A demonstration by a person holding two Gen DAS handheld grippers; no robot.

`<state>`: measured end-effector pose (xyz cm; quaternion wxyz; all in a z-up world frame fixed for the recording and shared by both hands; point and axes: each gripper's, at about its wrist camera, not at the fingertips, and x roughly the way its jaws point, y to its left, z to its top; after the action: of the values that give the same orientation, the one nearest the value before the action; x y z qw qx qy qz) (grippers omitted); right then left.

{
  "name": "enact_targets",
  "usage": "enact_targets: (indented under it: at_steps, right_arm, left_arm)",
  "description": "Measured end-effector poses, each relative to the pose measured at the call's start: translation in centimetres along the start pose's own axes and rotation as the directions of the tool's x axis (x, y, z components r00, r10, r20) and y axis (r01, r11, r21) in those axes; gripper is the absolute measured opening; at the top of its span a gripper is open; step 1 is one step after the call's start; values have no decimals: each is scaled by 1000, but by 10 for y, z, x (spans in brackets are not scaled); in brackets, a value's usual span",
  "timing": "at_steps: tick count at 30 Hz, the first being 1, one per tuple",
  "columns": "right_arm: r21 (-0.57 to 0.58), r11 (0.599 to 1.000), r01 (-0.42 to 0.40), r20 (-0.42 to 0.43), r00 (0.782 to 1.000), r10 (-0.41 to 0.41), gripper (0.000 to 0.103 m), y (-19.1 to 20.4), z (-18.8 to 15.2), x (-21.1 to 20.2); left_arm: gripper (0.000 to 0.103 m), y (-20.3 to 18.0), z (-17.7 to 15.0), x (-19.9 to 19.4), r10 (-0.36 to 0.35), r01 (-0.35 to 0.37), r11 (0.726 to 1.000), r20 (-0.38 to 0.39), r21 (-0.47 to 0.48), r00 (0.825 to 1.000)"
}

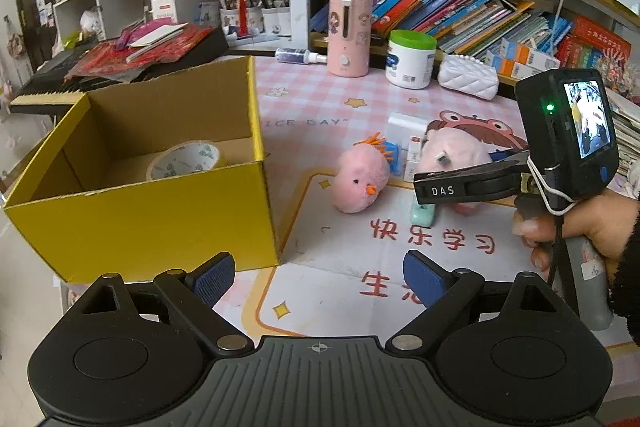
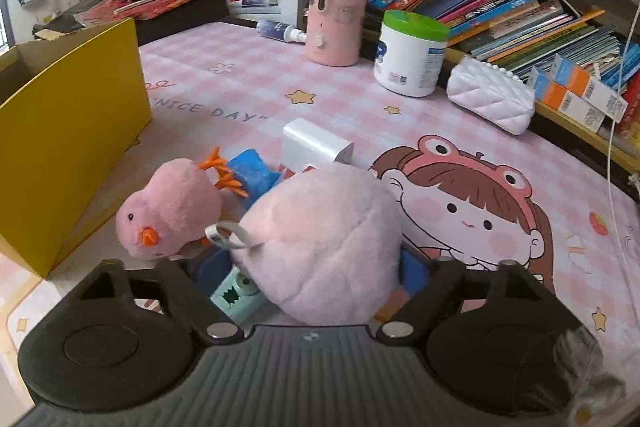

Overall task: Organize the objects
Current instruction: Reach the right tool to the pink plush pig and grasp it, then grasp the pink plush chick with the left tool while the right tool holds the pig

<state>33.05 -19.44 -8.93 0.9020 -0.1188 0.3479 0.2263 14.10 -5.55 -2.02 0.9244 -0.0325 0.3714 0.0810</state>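
In the left wrist view, the left gripper (image 1: 316, 277) hovers with jaws spread over the worktop (image 1: 332, 307), just beside the yellow box (image 1: 160, 215), which holds a tape roll (image 1: 185, 159). In the right wrist view, the right gripper (image 2: 316, 267) has its jaws on either side of the round pink plush (image 2: 324, 243); whether they pinch it I cannot tell. The chick plush (image 2: 168, 215) lies just beside it, near a mint sharpener (image 2: 236, 293).
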Motion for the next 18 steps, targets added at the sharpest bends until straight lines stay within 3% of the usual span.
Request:
enact_targets:
  at_steps: [5,11,18]
  right_arm:
    - [32,999,-20,34,999,18,67,-8,-5,-25]
    - [173,983,60,97,992,-77,68,-33,-18,-85]
    - [253,959,126,117,980,-159,68,-48,-42,-148]
  left_arm:
    - [92,-11,4,5,-32,32,999,13,16,999]
    - [92,-34,12,19,-99,98,994,21,48,995]
    - [83,-53,25,42,-88,85,994,44,67,995]
